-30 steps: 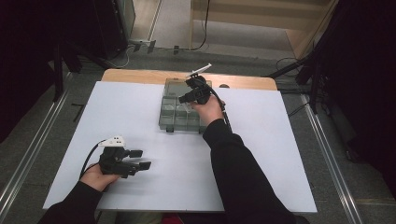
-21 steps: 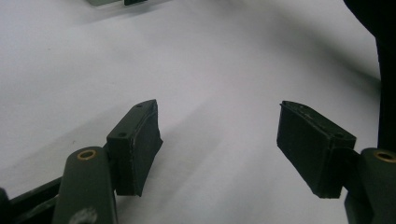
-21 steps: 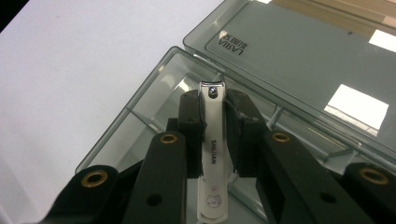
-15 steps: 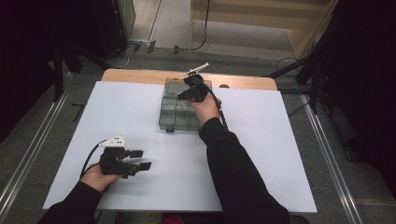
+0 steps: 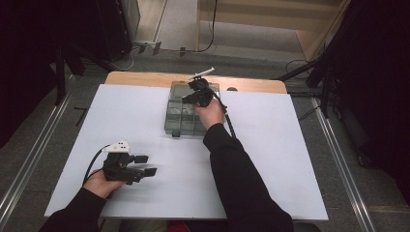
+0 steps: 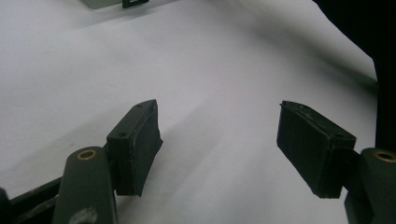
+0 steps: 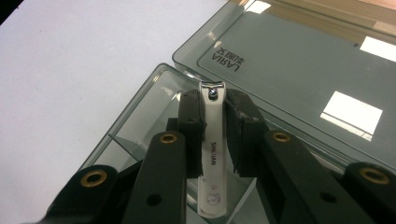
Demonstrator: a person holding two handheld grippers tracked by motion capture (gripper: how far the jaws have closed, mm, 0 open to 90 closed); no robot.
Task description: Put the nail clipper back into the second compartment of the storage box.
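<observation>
A clear grey compartment box (image 5: 181,118) lies open at the table's far middle, its lid (image 7: 299,60) folded back flat. My right gripper (image 5: 193,99) hovers over the box's far compartments and is shut on a silver nail clipper (image 7: 211,149), held lengthwise between the pads above a corner compartment (image 7: 140,121). My left gripper (image 5: 145,165) rests near the front left of the table, held in a hand. Its jaws stand wide apart over bare white surface, and its pads (image 6: 135,144) have nothing between them.
The white table top (image 5: 290,159) spreads around the box, with a wooden edge (image 5: 145,79) at the back. A metal rail (image 5: 29,159) runs along the left side and another along the right. A black cable trails from the right gripper across the table.
The right gripper with the clipper has shifted slightly left over the box. The left gripper has stayed in place.
</observation>
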